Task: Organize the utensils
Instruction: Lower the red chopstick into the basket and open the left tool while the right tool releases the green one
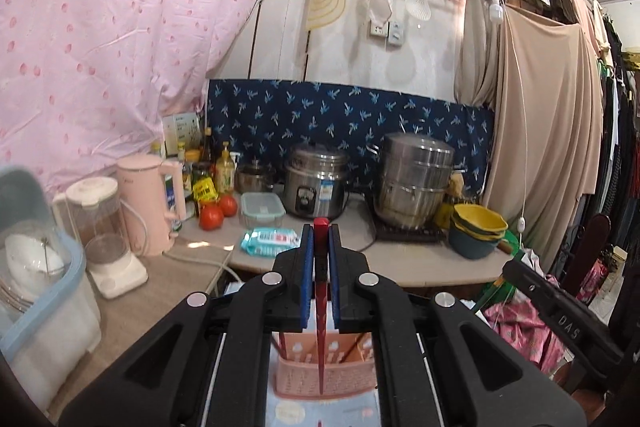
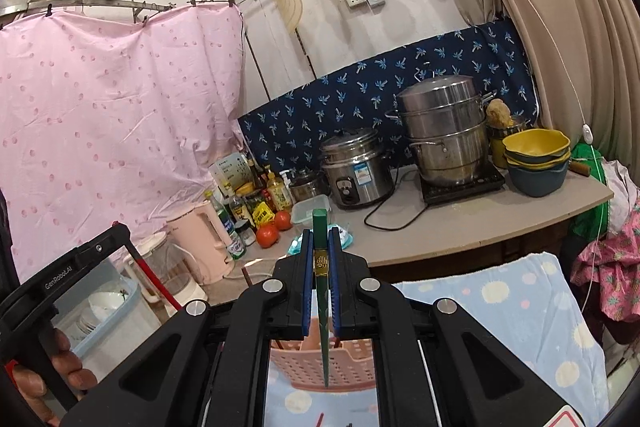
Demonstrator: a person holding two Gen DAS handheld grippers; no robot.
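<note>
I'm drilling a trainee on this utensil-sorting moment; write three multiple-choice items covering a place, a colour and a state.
1. Where is the pink basket?
A. below the held chopsticks
B. on the counter
C. hanging on the wall

2. What colour is the chopstick in the right gripper?
A. red
B. green
C. white

3. The left gripper is
A. open and empty
B. shut on a red chopstick
C. shut on a spoon

Answers: 1 A, the basket shows under both tips; 2 B, its shaft is green; 3 B, the pads press its red shaft.
</note>
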